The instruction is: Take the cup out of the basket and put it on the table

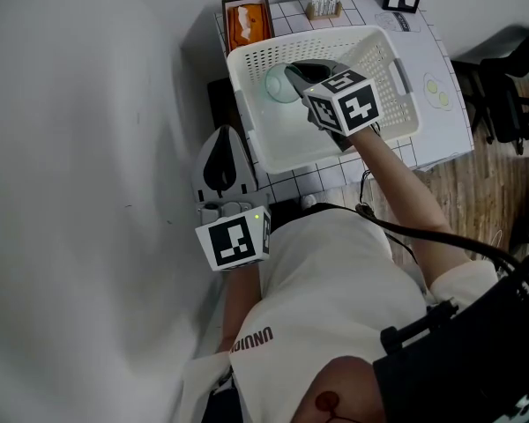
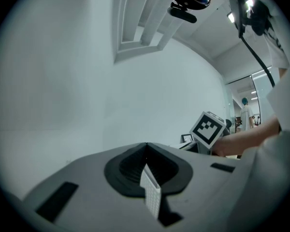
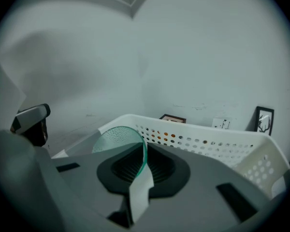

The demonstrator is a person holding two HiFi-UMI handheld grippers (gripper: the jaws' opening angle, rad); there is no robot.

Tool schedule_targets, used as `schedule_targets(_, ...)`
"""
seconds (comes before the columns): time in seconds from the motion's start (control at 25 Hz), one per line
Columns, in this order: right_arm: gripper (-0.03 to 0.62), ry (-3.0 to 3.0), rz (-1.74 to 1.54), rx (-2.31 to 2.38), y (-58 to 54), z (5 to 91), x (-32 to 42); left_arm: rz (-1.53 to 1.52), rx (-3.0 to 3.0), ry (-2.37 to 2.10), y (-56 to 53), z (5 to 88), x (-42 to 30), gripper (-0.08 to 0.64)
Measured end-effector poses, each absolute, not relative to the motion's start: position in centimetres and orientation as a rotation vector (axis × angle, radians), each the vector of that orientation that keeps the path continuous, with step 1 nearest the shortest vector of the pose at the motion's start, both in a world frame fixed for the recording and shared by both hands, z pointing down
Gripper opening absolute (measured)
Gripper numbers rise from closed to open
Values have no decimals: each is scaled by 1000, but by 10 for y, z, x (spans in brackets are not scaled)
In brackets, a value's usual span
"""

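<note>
While the right gripper reaches into the white basket, its jaws pinch the wall of the pale green cup.
Cup is inside the basket, near the back-left corner; can't tell if it touches the basket floor. Basket stands on the gridded table, with a framed orange picture just behind it. Left gripper is held by the person's torso, off the table, jaws pressed together with nothing between them.

Head view steeply above white basket; right gripper view close at same basket; left gripper view facing wall.
</note>
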State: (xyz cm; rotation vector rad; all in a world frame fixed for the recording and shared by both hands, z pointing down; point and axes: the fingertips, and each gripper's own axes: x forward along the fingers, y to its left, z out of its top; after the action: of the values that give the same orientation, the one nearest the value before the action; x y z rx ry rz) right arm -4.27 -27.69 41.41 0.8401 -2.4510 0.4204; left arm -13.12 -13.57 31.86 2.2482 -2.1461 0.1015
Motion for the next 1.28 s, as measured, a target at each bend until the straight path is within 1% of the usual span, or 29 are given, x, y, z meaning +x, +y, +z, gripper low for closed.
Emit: schedule_targets(1.28,40,-2635,341,994,-264,359,-38,74,2250,-2179,-127,316,-131,12)
